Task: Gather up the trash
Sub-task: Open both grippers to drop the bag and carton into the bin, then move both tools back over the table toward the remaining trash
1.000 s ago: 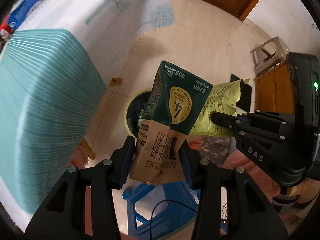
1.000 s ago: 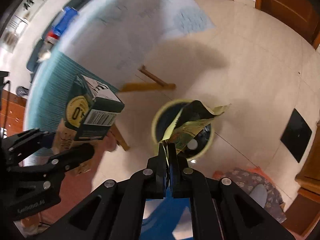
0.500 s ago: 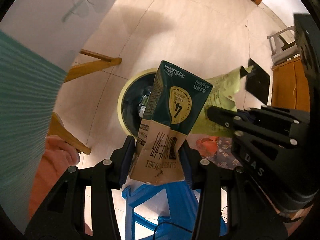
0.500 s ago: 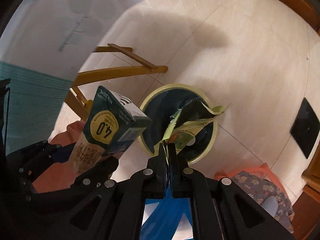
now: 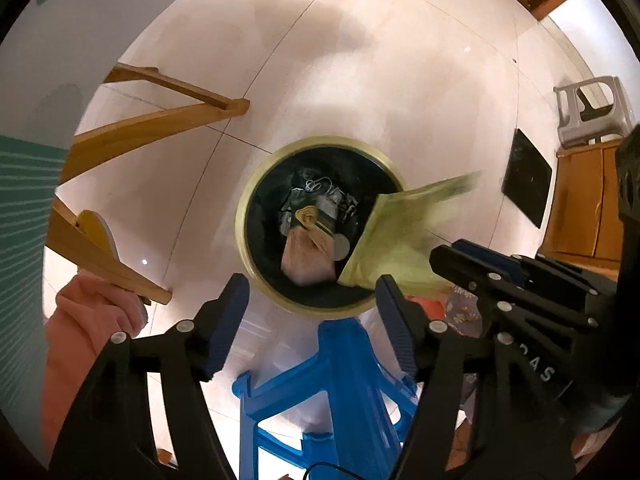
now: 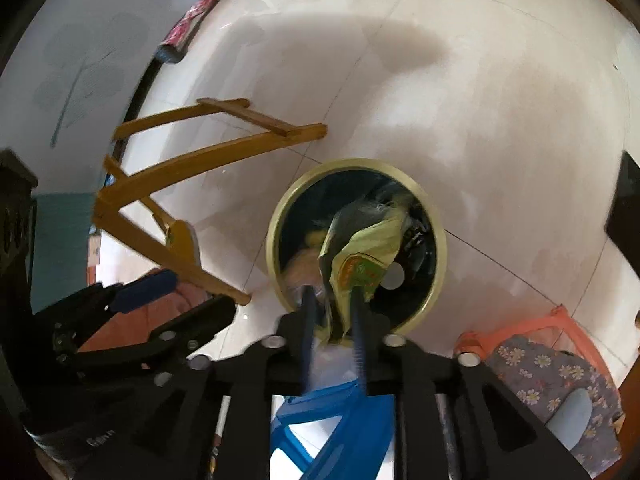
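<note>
Both hands have dropped toward the floor since a second ago, and the milk carton (image 5: 306, 252) is out of the left gripper (image 5: 310, 322) and down in the bin! The left jaws have just been opening and stand spread wide with nothing between them. The carton lies at the bottom of the yellow-rimmed trash bin (image 5: 241, 216), long axis running from about six to twelve o'clock in the left wrist view, dark end at twelve.

Over to the right gripper (image 6: 334, 322): its jaws have just been parting too, and the yellow-green snack wrapper (image 6: 366, 256) sits between them, blurred, pads no longer pressing it as far as I can judge. The wrapper trails off toward twelve o'clock from the fingers, its far end over the bin's mouth. In the left view it enters from three o'clock, crossing the rim.

Here's the crux: the bin lies dead ahead at twelve o'clock of the right gripper, which is the nearer to the wrapper.

The count: one bin, one carton, one wrapper, two grippers, one blue stool (image 5: 320, 392) at six o'clock.
</note>
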A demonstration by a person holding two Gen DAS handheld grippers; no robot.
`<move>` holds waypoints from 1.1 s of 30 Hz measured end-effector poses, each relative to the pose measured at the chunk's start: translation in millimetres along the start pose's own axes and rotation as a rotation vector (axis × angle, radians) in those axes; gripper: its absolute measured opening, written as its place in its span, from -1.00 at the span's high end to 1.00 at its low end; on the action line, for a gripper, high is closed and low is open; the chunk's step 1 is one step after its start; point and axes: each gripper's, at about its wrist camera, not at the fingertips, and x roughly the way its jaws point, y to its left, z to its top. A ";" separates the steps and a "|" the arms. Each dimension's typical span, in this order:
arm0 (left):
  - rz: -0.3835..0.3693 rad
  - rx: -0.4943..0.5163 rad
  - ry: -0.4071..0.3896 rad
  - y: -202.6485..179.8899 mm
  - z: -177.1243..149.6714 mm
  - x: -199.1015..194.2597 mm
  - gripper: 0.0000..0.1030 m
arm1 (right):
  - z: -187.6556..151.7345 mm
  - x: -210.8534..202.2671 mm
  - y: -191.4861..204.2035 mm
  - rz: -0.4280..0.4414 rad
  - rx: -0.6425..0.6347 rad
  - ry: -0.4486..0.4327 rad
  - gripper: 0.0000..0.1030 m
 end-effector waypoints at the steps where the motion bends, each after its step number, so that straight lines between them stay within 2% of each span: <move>1: -0.003 -0.010 -0.001 3.6 2.0 2.9 -0.33 | 1.9 0.2 -3.8 0.006 0.015 -0.001 0.41; 12: 0.007 -0.052 -0.032 7.9 2.6 2.8 -0.36 | -3.1 2.1 -3.8 -0.053 -0.002 0.001 0.31; 20: -0.004 -0.088 -0.024 4.8 -5.8 -6.9 -0.36 | -11.7 -11.3 -0.3 -0.093 -0.018 0.014 0.26; 26: -0.010 -0.094 -0.022 -1.2 -18.4 -25.1 -0.36 | -20.3 -31.6 5.5 -0.147 -0.026 0.042 0.26; 33: -0.014 -0.101 -0.042 -7.1 -36.7 -69.1 -0.36 | -41.1 -74.3 17.5 -0.214 -0.044 0.076 0.26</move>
